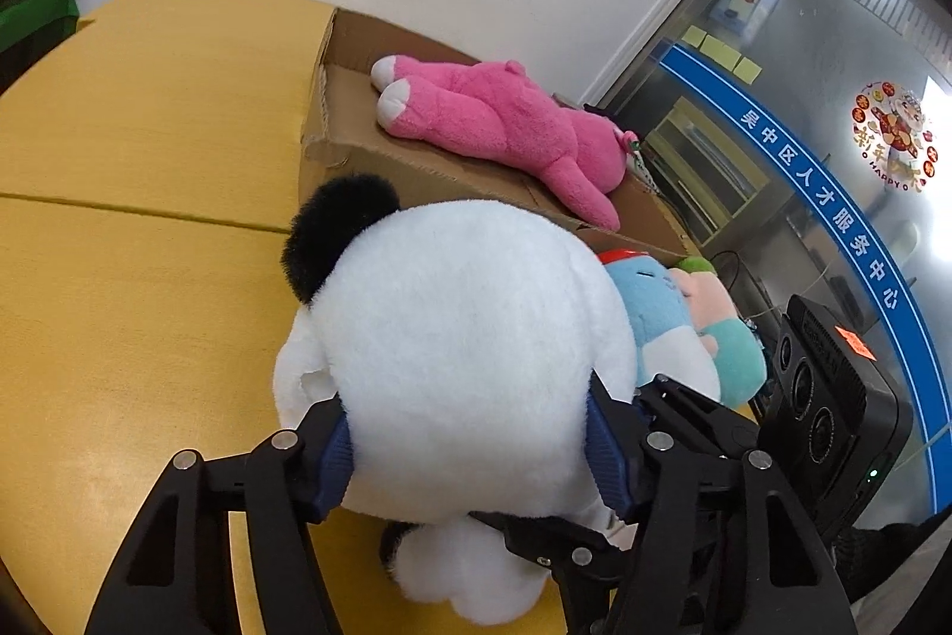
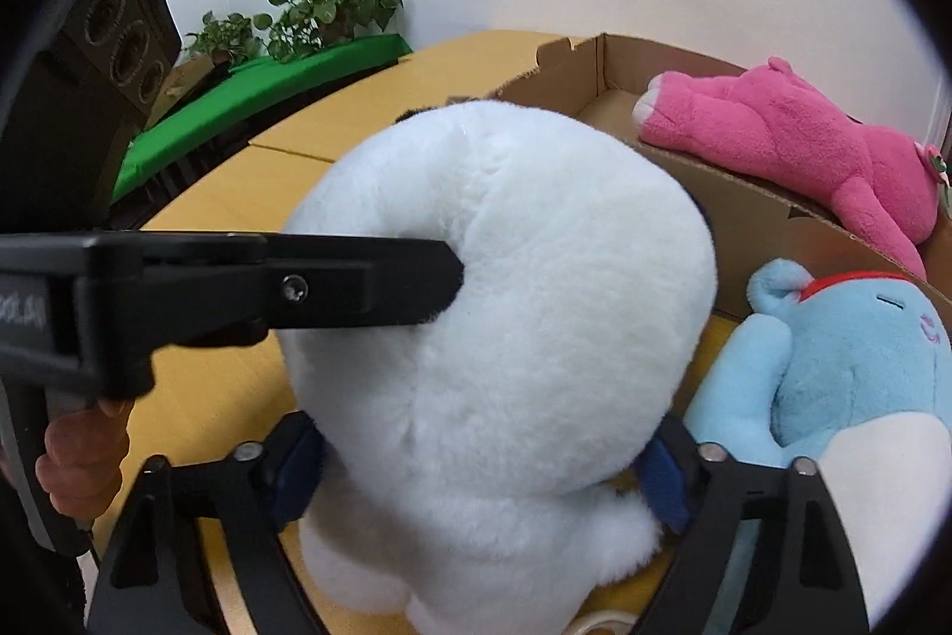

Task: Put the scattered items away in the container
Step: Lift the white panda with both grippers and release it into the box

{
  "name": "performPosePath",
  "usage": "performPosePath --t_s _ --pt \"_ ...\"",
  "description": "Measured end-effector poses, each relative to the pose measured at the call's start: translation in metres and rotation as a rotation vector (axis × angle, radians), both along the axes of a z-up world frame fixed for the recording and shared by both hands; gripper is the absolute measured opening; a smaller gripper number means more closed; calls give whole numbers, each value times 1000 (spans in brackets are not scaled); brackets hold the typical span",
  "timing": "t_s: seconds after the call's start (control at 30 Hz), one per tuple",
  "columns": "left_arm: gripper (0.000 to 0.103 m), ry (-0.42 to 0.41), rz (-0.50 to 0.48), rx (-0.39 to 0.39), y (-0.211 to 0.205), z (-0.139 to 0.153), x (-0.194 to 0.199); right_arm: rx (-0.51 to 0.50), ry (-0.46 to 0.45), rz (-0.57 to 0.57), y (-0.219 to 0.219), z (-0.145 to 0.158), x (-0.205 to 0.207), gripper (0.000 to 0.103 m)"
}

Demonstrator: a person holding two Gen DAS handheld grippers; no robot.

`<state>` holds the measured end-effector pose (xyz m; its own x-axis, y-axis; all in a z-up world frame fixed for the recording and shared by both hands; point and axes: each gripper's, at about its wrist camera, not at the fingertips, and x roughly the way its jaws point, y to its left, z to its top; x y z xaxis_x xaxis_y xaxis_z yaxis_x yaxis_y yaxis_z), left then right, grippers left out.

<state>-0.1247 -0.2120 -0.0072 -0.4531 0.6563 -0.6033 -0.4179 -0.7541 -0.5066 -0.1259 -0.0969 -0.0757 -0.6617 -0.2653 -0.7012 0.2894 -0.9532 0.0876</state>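
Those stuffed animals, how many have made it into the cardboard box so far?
One looks done: the pink plush already lies in the cardboard box. In hand is the big white plush, squeezed from both sides by the left gripper and the right gripper; it is not in the box yet. Left: the blue plush and a pink-and-green plush lie on the yellow table outside the box.
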Motion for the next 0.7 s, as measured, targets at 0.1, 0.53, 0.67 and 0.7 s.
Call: performPosePath --t_s 0.1,0.53,0.67,0.7 --pt "67 86 -2 -52 8 30 19 -51 27 9 5 13 11 74" --pt "67 343 -119 -120 73 168 -96 -76 278 -72 64 143 -64 74" --pt "68 266 -116 -94 83 147 -168 -94 240 -115 82 141 -124 74" --pt "68 240 -109 -91 84 134 -183 -92 211 -133 85 133 -141 74"
